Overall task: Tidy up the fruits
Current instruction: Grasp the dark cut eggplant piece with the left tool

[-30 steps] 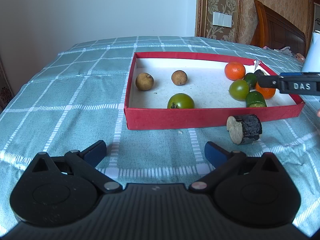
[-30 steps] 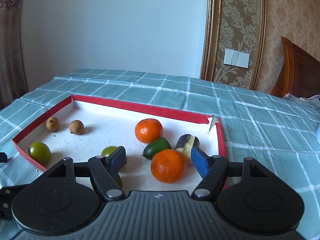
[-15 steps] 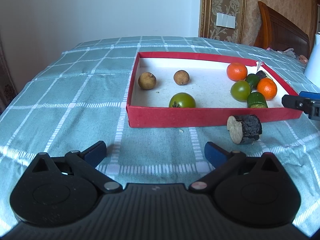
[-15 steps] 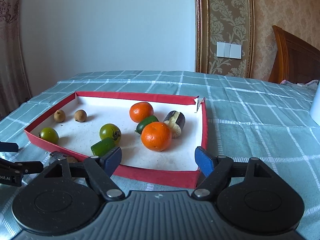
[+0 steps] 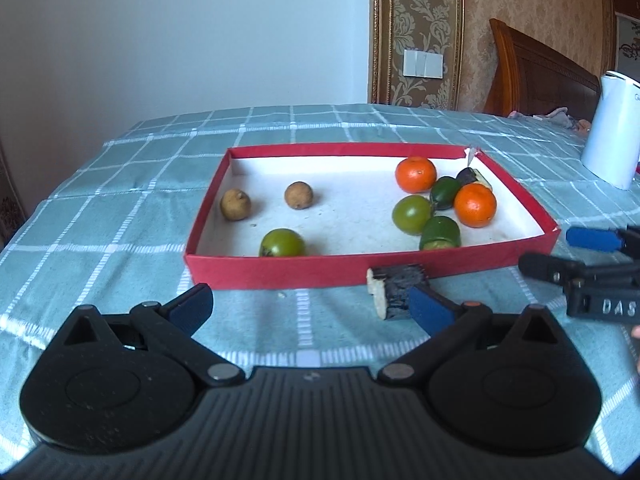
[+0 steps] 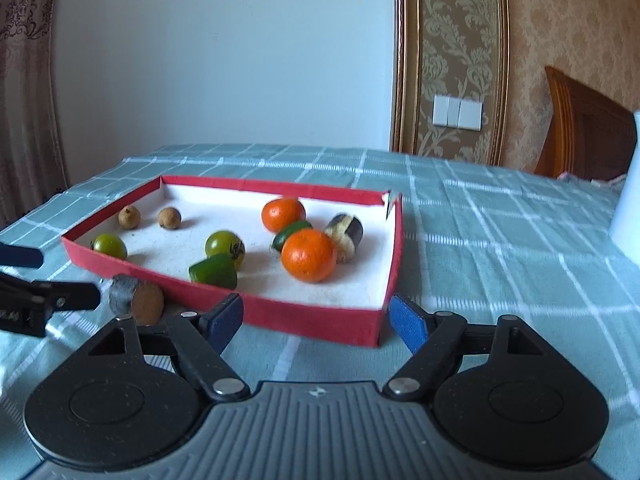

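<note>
Holding both grippers low over the checked cloth on the bench (image 5: pixel 120 184), we take the red tray (image 5: pixel 360 270) as our landmark. Our left gripper (image 5: pixel 310 306) hangs before the tray's near wall with its jaws spread wide and nothing pinched; the dark cut chunk (image 5: pixel 394 286) lies on the cloth against that near wall, outside the tray, just ahead of the left gripper's right-hand blue pad and partly hidden by it. Our right gripper (image 6: pixel 316 320) sits off the tray's near right corner; its jaws have just been opening and stand spread, with only that corner showing between them, untouched.

Inside the tray, from its left end: two brown longans (image 5: pixel 235 204) (image 5: pixel 298 195) towards the back, a green tomato (image 5: pixel 281 243) against the near wall, then a second green tomato (image 5: pixel 412 214). At the right end we see a cut green piece (image 5: pixel 440 233) near the front, an orange (image 5: pixel 475 205) behind it, a dark green fruit (image 5: pixel 445 192), another orange (image 5: pixel 415 174) further back, and a dark eggplant piece (image 6: pixel 345 232) by the far right corner. A white kettle (image 5: pixel 612 128) stands right of the tray.
</note>
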`<action>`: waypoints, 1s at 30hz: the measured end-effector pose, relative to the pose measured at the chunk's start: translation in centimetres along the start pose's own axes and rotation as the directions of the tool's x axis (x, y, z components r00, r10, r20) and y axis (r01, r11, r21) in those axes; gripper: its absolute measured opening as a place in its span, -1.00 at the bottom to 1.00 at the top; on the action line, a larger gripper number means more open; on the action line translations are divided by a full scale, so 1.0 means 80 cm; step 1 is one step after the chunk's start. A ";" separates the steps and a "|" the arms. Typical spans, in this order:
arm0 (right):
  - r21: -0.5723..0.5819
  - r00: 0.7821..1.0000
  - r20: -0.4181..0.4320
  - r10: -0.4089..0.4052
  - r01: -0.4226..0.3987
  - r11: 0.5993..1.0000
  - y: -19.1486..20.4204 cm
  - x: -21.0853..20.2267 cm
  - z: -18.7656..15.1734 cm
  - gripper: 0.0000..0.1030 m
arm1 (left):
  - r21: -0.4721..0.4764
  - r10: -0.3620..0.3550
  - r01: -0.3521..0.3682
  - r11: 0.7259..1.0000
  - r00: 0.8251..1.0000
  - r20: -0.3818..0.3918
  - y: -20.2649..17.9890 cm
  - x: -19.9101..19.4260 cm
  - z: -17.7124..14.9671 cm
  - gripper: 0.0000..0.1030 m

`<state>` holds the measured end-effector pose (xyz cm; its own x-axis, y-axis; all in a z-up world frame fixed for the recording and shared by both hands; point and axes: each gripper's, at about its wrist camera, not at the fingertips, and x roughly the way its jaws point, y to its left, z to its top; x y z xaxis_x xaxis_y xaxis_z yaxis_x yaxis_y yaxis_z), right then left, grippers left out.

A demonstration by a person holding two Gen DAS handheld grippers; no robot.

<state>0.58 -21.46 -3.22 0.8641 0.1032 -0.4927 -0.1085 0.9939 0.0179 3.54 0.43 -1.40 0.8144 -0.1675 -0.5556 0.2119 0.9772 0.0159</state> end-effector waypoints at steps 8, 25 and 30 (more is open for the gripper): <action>0.096 0.996 -0.062 0.063 -0.057 0.994 -0.022 0.006 -0.008 0.66 | 0.002 -0.020 0.020 1.000 1.000 -0.020 -0.015 0.018 0.006 1.00; 0.158 0.994 -0.080 0.070 -0.057 0.986 -0.034 0.010 -0.010 0.69 | 0.040 -0.049 0.051 0.998 0.997 -0.054 -0.040 0.042 -0.003 0.18; 0.156 0.994 -0.082 0.069 -0.056 0.986 -0.034 0.011 -0.010 0.70 | 0.053 -0.100 0.102 0.993 0.994 -0.050 -0.047 0.037 -0.003 -0.36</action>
<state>1.21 -24.07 -4.39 0.8113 0.1685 -0.5598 -0.0789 0.9803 0.1809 5.03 -3.74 -3.33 0.7611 -0.2573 -0.5954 0.3223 0.9466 0.0030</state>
